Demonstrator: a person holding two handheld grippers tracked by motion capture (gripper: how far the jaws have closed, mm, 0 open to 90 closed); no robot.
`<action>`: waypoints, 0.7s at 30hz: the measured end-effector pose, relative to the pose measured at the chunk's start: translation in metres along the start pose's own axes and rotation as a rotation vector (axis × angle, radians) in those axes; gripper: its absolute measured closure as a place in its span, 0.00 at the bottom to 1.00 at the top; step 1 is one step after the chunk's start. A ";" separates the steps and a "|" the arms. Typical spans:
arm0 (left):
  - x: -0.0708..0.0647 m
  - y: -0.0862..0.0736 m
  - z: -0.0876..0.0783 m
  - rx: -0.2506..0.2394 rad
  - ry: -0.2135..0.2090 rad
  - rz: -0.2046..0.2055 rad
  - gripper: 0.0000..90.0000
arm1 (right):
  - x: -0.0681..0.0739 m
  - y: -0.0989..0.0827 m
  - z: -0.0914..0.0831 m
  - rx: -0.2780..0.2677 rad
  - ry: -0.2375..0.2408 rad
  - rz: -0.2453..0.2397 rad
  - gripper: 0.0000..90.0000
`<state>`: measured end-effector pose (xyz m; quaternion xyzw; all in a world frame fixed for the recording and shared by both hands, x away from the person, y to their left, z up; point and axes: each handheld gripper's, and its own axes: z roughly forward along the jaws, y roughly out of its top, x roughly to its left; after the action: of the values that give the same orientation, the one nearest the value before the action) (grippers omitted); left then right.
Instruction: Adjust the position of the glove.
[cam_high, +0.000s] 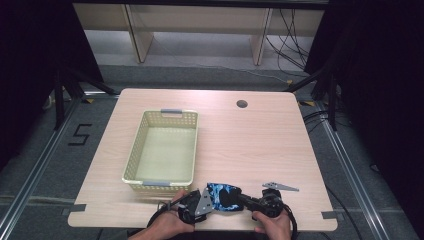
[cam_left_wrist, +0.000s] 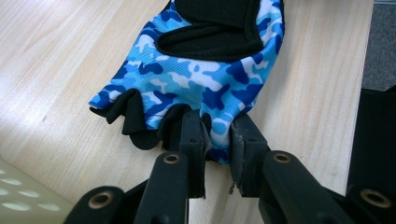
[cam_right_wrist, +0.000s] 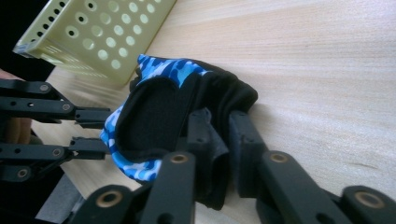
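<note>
A pale wooden worktop (cam_high: 260, 140) is sitting in a dim room, dark curtains at the sides and cables trailing across the floor behind it. At the bottom centre of the high view, a blue camouflage glove (cam_high: 223, 196) is lying on the worktop's near edge, and both hands are working it at once. The left gripper (cam_left_wrist: 218, 140) is pinching the glove's blue finger end between its pads; in the right gripper view, the right gripper (cam_right_wrist: 218, 135) is clamping down on the black cuff. So the pick-up looks secured at both ends, but the lift and carry are probably still to come. Just to the upper left of the glove, the yellow perforated basket (cam_high: 134, 150) is waiting with nothing in it.
</note>
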<state>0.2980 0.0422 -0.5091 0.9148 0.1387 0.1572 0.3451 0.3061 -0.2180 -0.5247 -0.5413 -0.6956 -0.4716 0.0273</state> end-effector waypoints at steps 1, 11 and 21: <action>0.000 0.000 0.000 0.001 0.000 -0.001 0.86 | 0.001 0.000 -0.001 -0.005 0.006 0.026 0.95; 0.002 0.002 -0.008 -0.029 0.012 0.007 0.88 | 0.010 0.005 -0.010 -0.028 0.036 -0.039 0.96; -0.004 0.009 -0.016 -0.060 0.023 0.039 0.88 | 0.016 0.004 -0.026 -0.071 0.042 -0.071 0.96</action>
<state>0.2898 0.0439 -0.4922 0.9048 0.1201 0.1785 0.3675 0.2904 -0.2239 -0.4992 -0.5068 -0.6964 -0.5081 0.0060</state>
